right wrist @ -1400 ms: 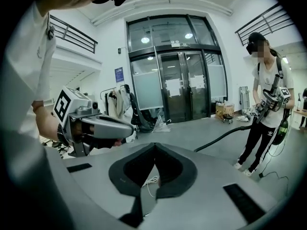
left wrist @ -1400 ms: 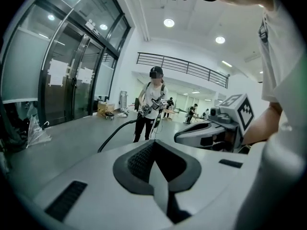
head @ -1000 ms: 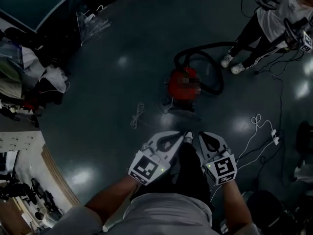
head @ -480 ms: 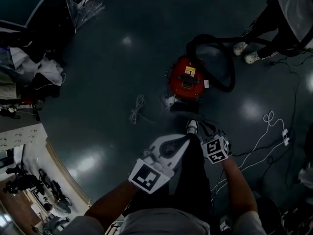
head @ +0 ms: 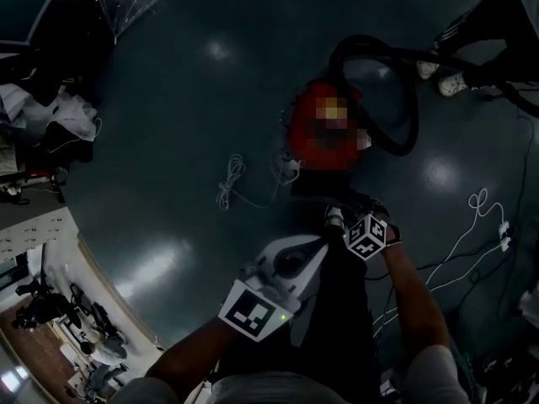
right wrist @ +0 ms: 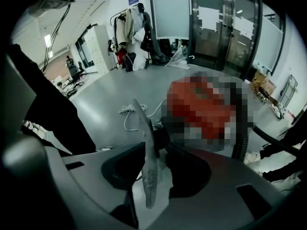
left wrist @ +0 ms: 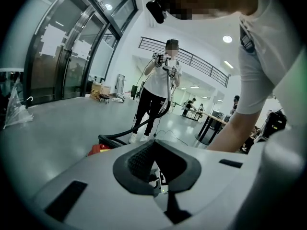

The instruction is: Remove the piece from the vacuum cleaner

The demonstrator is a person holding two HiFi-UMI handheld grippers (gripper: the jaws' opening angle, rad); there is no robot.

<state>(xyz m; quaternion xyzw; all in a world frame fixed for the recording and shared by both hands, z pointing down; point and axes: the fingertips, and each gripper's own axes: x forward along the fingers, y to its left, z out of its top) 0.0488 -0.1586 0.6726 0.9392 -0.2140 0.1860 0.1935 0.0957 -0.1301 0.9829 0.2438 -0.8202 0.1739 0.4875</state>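
- Left hand-held gripper (left wrist: 156, 169) is sitting low beside the person's leg, with its jaws closed together and nothing between them.
- Right hand-held gripper (right wrist: 160, 145) is reaching further forward, with its jaws opening wide.
- A thin grey flat strip (right wrist: 145, 162) is standing edge-on in that gap. I cannot tell if it is loose or part of a jaw.
- Red canister vacuum cleaner (head: 324, 133) is sitting on the dark glossy floor (head: 168, 116) just ahead of the right hand-held gripper, with neither touching it. I am not making out the piece on it.
- White coiled cord (head: 227, 183) is lying on the floor just left of the vacuum.
- Black ribbed hose (head: 407, 116) is looping round the vacuum's far right side.
- A second person (left wrist: 160, 80) is standing beyond the hose, hands raised at chest height.
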